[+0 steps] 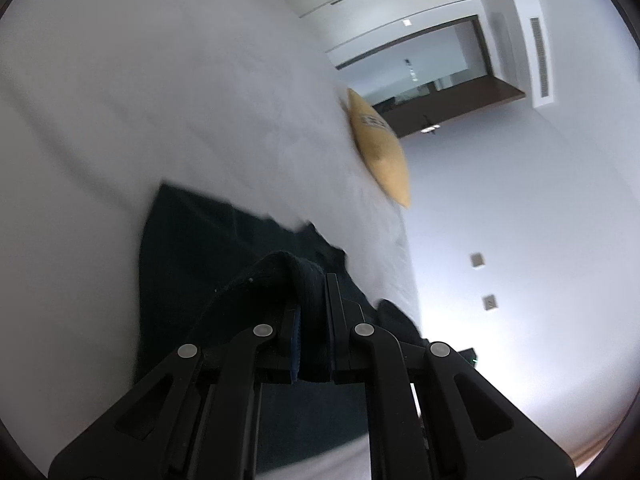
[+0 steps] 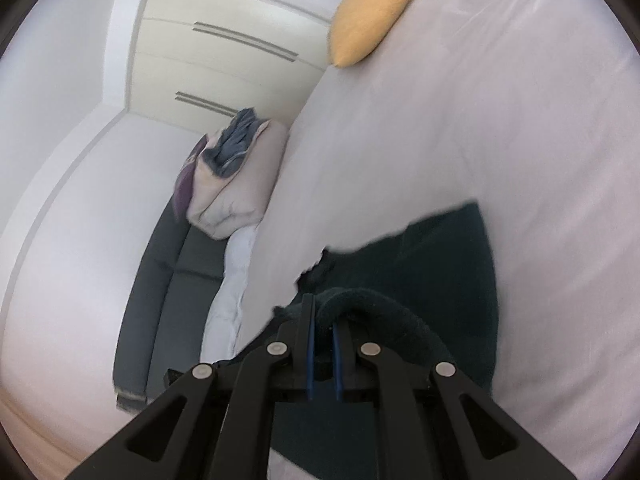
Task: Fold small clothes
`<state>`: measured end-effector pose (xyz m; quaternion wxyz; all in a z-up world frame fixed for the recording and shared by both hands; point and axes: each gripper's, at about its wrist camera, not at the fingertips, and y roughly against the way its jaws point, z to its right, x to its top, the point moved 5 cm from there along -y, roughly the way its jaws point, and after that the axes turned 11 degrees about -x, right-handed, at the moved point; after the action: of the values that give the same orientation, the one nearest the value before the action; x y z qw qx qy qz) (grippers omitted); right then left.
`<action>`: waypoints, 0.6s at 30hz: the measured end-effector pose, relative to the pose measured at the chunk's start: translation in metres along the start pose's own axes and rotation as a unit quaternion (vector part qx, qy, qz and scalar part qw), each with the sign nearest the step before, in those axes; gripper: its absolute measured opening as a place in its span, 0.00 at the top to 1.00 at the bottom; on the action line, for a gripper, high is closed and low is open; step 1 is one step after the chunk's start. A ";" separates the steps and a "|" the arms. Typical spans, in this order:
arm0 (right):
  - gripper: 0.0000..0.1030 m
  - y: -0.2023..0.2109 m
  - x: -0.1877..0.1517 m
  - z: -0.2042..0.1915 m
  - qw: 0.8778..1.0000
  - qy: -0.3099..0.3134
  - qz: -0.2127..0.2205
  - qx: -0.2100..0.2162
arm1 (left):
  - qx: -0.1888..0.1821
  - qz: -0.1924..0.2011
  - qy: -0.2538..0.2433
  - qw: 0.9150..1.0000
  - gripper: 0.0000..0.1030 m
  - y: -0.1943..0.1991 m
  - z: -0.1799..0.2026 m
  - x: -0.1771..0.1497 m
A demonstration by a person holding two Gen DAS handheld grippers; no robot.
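A dark navy garment lies on the white bed sheet. My left gripper is shut on a thick hemmed edge of it, and the cloth bulges over the left finger. In the right wrist view the same dark garment spreads over the sheet. My right gripper is shut on another rolled edge of it, which arches off to the right of the fingers. Both views are tilted and blurred.
A yellow cushion sits at the bed's far edge and also shows in the right wrist view. A grey sofa beside the bed holds a heap of bedding and clothes. White wardrobe doors stand behind.
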<state>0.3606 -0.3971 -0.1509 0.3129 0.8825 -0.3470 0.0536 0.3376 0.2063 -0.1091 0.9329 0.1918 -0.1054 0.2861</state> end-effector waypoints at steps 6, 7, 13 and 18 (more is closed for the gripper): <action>0.76 -0.046 0.026 0.041 0.997 -0.035 -0.009 -0.070 | 0.053 -0.034 0.044 0.997 0.89 -0.052 -0.060 0.029; 0.69 -0.051 0.028 0.051 0.996 -0.055 -0.014 -0.072 | 0.046 -0.031 0.057 0.997 0.83 -0.053 -0.065 0.035; 0.41 -0.036 0.032 0.051 0.997 -0.033 0.033 -0.065 | 0.050 0.048 0.042 0.997 0.20 -0.021 -0.063 0.059; 0.31 -0.014 0.028 0.035 0.992 0.014 0.061 -0.113 | 0.073 0.041 0.011 0.996 0.20 -0.007 -0.052 0.038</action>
<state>0.3865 -0.4258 -0.1776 0.4117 0.8178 -0.3996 0.0451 0.3772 0.2411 -0.1463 0.9053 0.2512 -0.0815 0.3328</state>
